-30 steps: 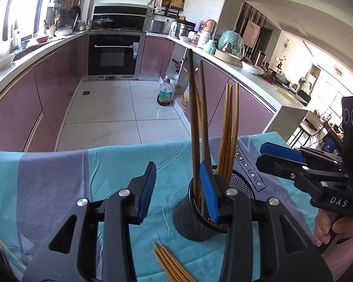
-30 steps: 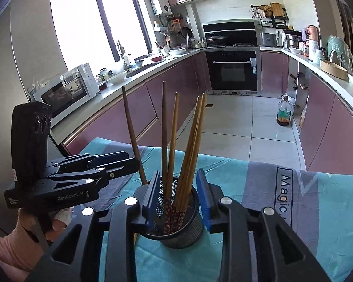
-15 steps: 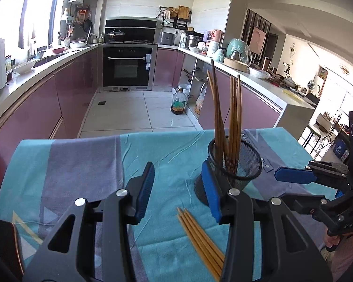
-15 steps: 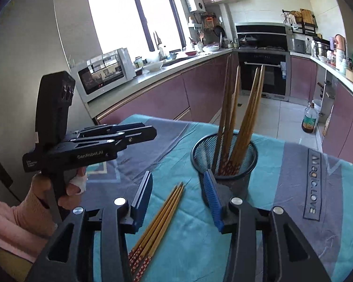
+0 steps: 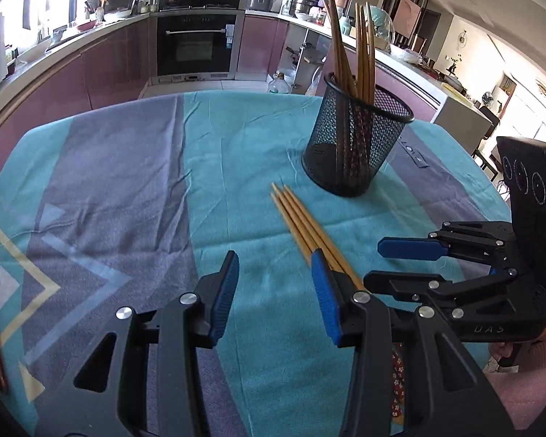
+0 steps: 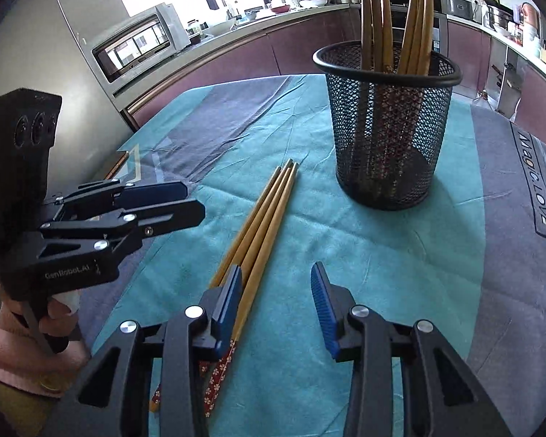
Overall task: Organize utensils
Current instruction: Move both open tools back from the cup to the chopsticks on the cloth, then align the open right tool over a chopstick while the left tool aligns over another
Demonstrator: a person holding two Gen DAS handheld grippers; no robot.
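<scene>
chopsticks point(image 6: 411, 18) partly binned in mesh holder point(image 6: 387, 127); loose bundle point(image 6: 262, 218) at its seven o'clock remains; left gripper point(image 5: 275, 291) and right gripper point(image 6: 276, 302) both agape, empty.

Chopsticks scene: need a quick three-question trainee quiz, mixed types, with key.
1. True or false: the loose chopsticks lie on the cloth outside the mesh holder.
2. What does the right gripper hold? A) one chopstick B) the holder C) nothing
3. Fill in: the chopsticks in the holder stand with their patterned ends pointing ____.

Key: 1 true; 2 C; 3 down
</scene>
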